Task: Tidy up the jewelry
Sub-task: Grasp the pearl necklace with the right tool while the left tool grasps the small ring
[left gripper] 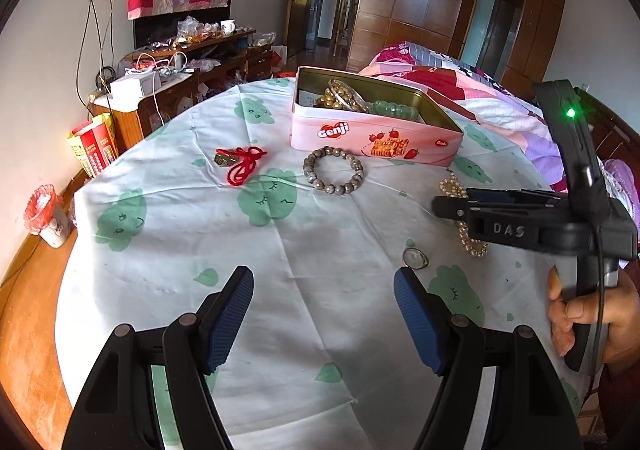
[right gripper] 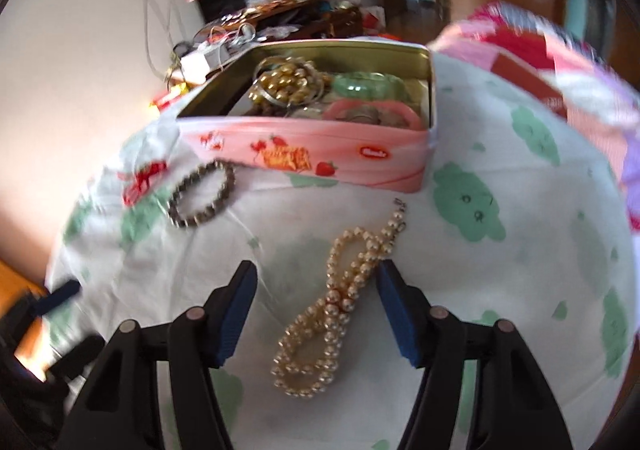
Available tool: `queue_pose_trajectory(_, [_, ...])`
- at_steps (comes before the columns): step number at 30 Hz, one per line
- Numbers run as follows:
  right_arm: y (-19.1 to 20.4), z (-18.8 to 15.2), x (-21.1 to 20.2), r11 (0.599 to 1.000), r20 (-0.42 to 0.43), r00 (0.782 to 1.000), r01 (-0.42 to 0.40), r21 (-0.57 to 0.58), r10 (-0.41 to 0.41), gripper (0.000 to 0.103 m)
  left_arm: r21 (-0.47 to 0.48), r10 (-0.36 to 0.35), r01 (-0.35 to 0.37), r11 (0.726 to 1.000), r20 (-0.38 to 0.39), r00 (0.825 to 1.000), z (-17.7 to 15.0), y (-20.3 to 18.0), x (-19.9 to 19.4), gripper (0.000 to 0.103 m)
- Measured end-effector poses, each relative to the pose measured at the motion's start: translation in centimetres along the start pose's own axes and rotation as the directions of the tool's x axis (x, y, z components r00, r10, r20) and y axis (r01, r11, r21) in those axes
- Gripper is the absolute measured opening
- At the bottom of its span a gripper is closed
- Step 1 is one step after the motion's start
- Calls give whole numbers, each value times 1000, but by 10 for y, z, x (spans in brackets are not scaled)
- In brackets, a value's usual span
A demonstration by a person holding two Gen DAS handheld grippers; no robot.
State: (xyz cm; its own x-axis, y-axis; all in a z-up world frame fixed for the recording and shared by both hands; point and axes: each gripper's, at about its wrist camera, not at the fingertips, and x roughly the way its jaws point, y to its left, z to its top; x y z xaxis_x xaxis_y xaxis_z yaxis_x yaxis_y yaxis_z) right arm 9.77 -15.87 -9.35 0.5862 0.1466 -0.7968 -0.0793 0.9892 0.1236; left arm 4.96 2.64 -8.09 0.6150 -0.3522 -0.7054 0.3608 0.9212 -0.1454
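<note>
A pink biscuit tin [left gripper: 372, 141] [right gripper: 320, 153] stands open at the far side of the cloth-covered table, holding gold beads [right gripper: 284, 83], a green bangle [left gripper: 396, 109] and a pink bangle [right gripper: 372, 117]. In front of it lie a brown bead bracelet [left gripper: 334, 175] [right gripper: 202, 195] and a red cord with a charm [left gripper: 240, 163]. A pearl necklace [right gripper: 332, 314] lies looped on the cloth between the fingers of my right gripper [right gripper: 317, 270] [left gripper: 440, 205], and the pads do not press on it. My left gripper [left gripper: 323, 278] hovers open over bare cloth. A small ring [left gripper: 415, 258] lies near its right finger.
A person's hand [left gripper: 580, 314] holds the right gripper's handle. A bed with a patterned quilt [left gripper: 460, 81] lies behind the table on the right. A cluttered cabinet [left gripper: 180, 65] stands at the back left, and a small bin [left gripper: 44, 215] sits on the floor.
</note>
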Motion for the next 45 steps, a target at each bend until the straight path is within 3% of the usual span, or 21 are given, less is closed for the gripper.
queue_pose_trajectory(1, [3,-1,0,998,-5,998,56,-37,-57,42,1,-4,4,1000,-2,1000,0,-1,1,73])
queue_pose_trajectory(2, [4,-1,0,994,-8,996,88,-57,-89,36,2,-7,7,1000,-2,1000,1,-1,1,73])
queue_pose_trajectory(4, [-2,-3,-3,996,-8,998,69,-60,-69,20,4,-18,18,1000,-1,1000,2,-2,0,73])
queue_pose_trajectory(6, [-14,-3,-5,999,-6,999,31,-22,-31,17,1,-37,37,999,-5,999,5,-4,2,73])
queue_pose_trajectory(10, [-36,-8,-8,991,24,994,-109,83,107,16,-2,-70,70,998,-26,997,13,-11,8,73])
queue_pose_trajectory(12, [-39,-10,-10,985,40,991,-131,109,127,16,-3,-93,93,996,-39,995,17,-15,11,73])
queue_pose_trajectory(16, [-35,-10,-19,986,79,989,-129,108,121,16,10,-128,129,992,-78,989,22,-27,22,73])
queue_pose_trajectory(19, [-32,-11,-22,988,92,989,-121,99,112,16,32,-111,115,993,-102,989,22,-35,31,72])
queue_pose_trajectory(22, [-30,-10,-18,991,72,993,-102,89,96,16,82,-95,106,991,-136,986,19,-45,38,47])
queue_pose_trajectory(23, [-31,-11,-17,991,68,993,-99,89,93,16,94,-86,100,990,-142,986,18,-48,40,45])
queue_pose_trajectory(29, [-38,-12,-15,985,63,991,-126,122,119,16,185,-79,105,977,-141,987,12,-61,38,43])
queue_pose_trajectory(32, [-38,-12,-14,982,63,990,-135,129,127,16,225,-42,74,972,-141,989,12,-67,39,43])
queue_pose_trajectory(34, [-38,-12,-14,982,62,990,-137,134,129,16,234,-19,49,971,-132,991,12,-68,39,32])
queue_pose_trajectory(35, [-38,-12,-14,981,61,990,-136,136,129,16,227,-24,53,972,-131,991,13,-67,40,21])
queue_pose_trajectory(43, [-43,-13,-17,977,77,989,-139,162,127,17,177,-87,110,978,-132,987,16,-60,40,21])
queue_pose_trajectory(45, [-43,-13,-19,977,85,988,-139,160,127,24,158,-94,112,981,-119,988,16,-57,38,21])
